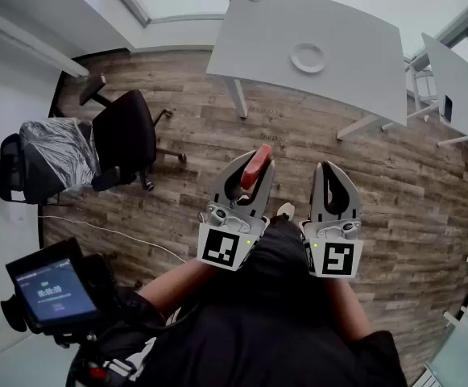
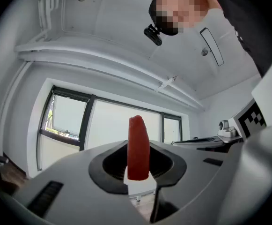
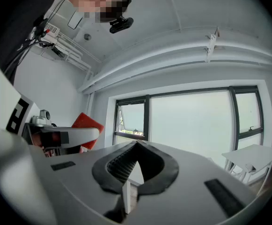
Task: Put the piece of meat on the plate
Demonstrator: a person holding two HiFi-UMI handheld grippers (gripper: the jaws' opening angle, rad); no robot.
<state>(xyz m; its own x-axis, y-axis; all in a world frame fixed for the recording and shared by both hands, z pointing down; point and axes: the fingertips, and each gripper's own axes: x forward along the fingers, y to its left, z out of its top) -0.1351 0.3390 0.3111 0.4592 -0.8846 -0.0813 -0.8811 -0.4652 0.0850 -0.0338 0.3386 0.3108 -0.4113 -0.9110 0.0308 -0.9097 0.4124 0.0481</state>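
Note:
A red slab of meat (image 1: 256,166) stands clamped between the jaws of my left gripper (image 1: 252,177), its top sticking out past the tips. In the left gripper view the meat (image 2: 138,146) rises upright in the middle of the jaws. My right gripper (image 1: 333,185) is held beside the left one, shut with nothing in it; its tips meet (image 3: 136,146). From the right gripper view the meat (image 3: 86,125) shows at the left, behind the left gripper. The white plate (image 1: 308,57) lies on the white table (image 1: 346,71) far ahead, well apart from both grippers.
A black office chair (image 1: 121,139) with a grey-wrapped seat stands at the left on the wooden floor. A second white table (image 1: 459,87) is at the right edge. A handheld screen (image 1: 52,289) sits at the lower left. Windows fill the wall ahead.

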